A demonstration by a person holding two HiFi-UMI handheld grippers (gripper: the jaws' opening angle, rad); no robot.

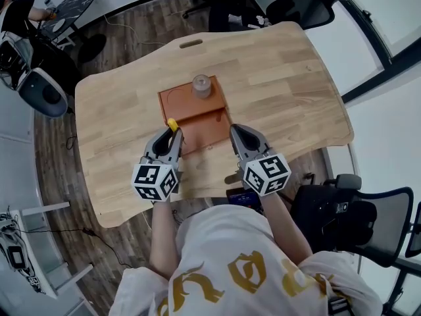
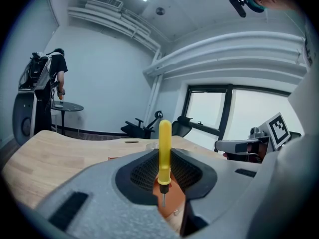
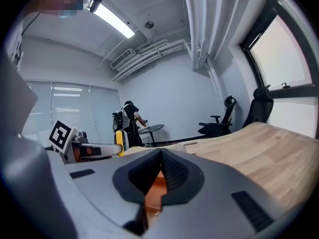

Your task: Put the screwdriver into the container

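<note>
Currently mid-carry, by judgement. Light wooden table [image 1: 276, 78] bears orange-brown rectangular tray [image 1: 181, 104], presumably the container. At tray's near-right edge, right gripper [image 1: 237, 133] closed, empty. At tray's near-left edge, left gripper [image 1: 170, 137] clenched on yellow-handled screwdriver [image 2: 165, 153], handle up, tip down. Next: move over tray's bare floor, lower, release.

table [image 1: 289, 84]: light wood, centre;
office chair [image 1: 371, 219]: black, 4 o'clock;
round side table [image 1: 71, 6]: 10 o'clock;
person [image 2: 54, 81]: standing beside it
</note>
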